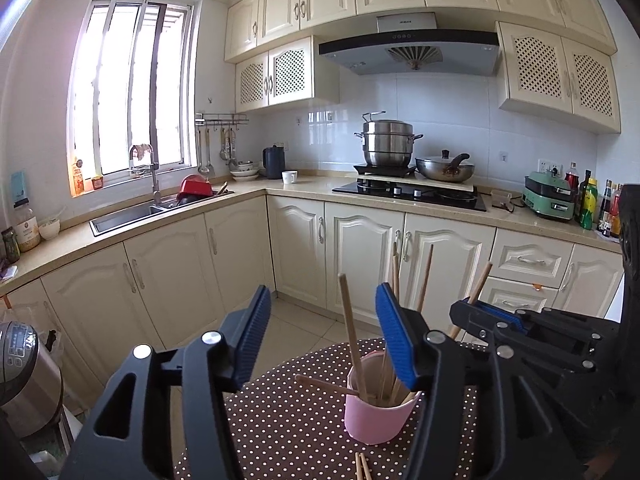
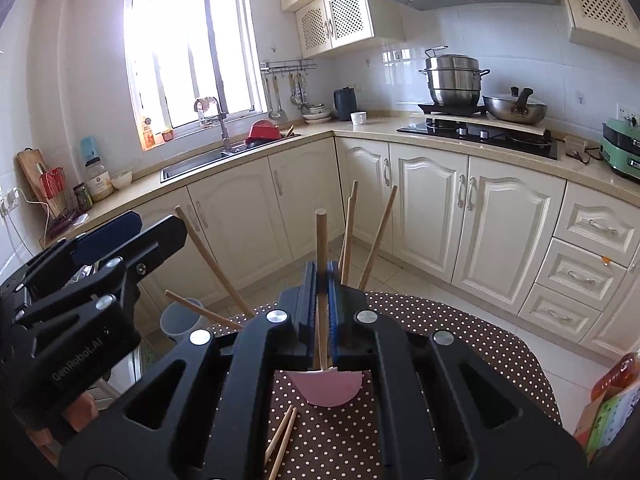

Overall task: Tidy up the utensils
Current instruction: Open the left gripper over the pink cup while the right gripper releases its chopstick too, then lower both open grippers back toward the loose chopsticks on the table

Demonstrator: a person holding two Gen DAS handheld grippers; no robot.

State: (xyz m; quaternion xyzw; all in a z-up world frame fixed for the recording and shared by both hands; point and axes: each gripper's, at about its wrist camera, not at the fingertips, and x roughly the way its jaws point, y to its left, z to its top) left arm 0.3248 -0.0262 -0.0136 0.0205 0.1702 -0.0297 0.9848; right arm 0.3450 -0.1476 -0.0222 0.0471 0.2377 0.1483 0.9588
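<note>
**A:** What are your two grippers doing?

**B:** My left gripper (image 1: 322, 330) stands with its jaws apart. One chopstick (image 1: 352, 336) rises between the blue pads (image 1: 394, 332), but neither pad presses on it; it leans free in the pink cup (image 1: 376, 420). My right gripper (image 2: 321, 300) has its jaws closed on a single chopstick (image 2: 321, 240), which stands upright through the pads with its round end above them.

**A:** Where is the cup?

**B:** On the table (image 1: 288, 412), on a brown cloth with white dots. From the left wrist it sits just beyond my left jaws, toward the right-hand pad. From the right wrist I see only a slice of the cup's pink wall (image 2: 326, 388), right under my right jaws, and the foot of the held chopstick reaches down to its rim.

**A:** What is in it?

**B:** Several wooden chopsticks, fanned out at different angles. One lies low across the rim and pokes out to the left (image 1: 324, 385); others lean up and away behind the right-hand pad (image 1: 424, 280).

**A:** Anything still loose?

**B:** A pair of chopsticks (image 2: 282, 440) lies flat on the cloth, on the near side of the cup, side by side and touching. In the left wrist view only their tips (image 1: 362, 466) show at the bottom edge.

**A:** How do the grippers stand to each other?

**B:** Close together over the cup. The right gripper (image 1: 520, 324) shows at the right of my left view, and the left (image 2: 120, 240) at the left of my right view.
</note>
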